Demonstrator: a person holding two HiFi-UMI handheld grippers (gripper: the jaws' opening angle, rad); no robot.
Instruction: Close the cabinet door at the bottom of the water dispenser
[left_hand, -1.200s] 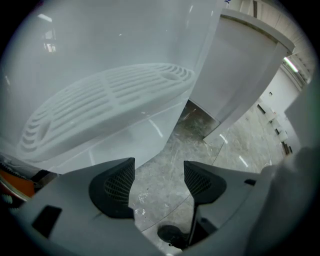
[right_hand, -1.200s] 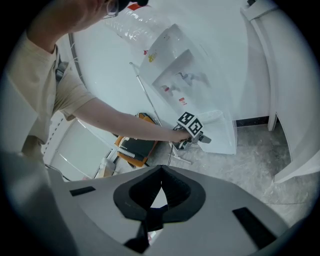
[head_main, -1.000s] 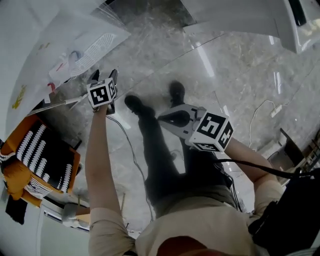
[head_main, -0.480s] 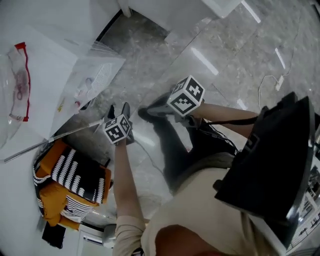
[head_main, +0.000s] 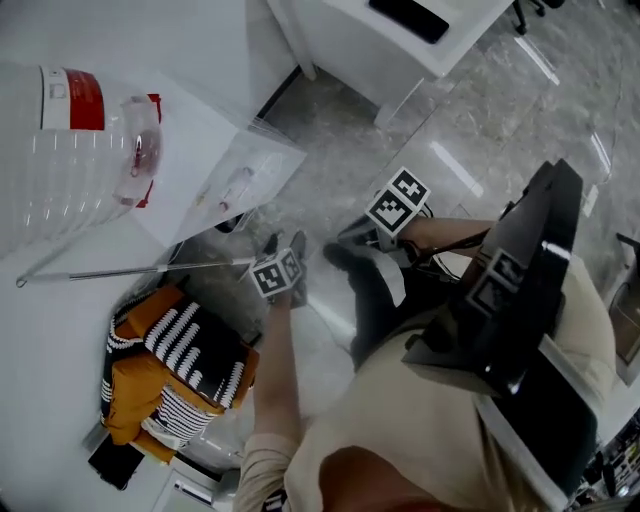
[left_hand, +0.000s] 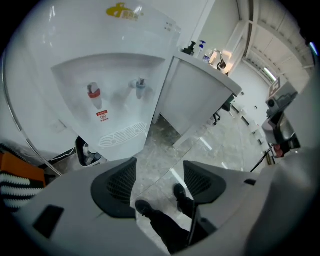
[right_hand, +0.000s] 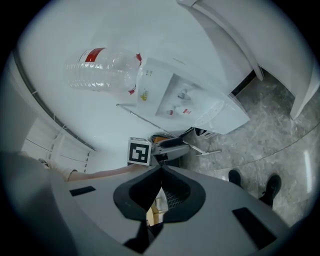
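The person wears a beige shirt (head_main: 400, 405), dark trousers (head_main: 372, 300) and black shoes (left_hand: 143, 206). The left gripper (head_main: 284, 245) and right gripper (head_main: 338, 250) are grey, with black-and-white marker cubes (head_main: 398, 200).

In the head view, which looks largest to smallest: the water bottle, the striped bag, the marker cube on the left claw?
Largest: water bottle and striped bag, about alike, so unranked.
Smallest: left marker cube, clearly.
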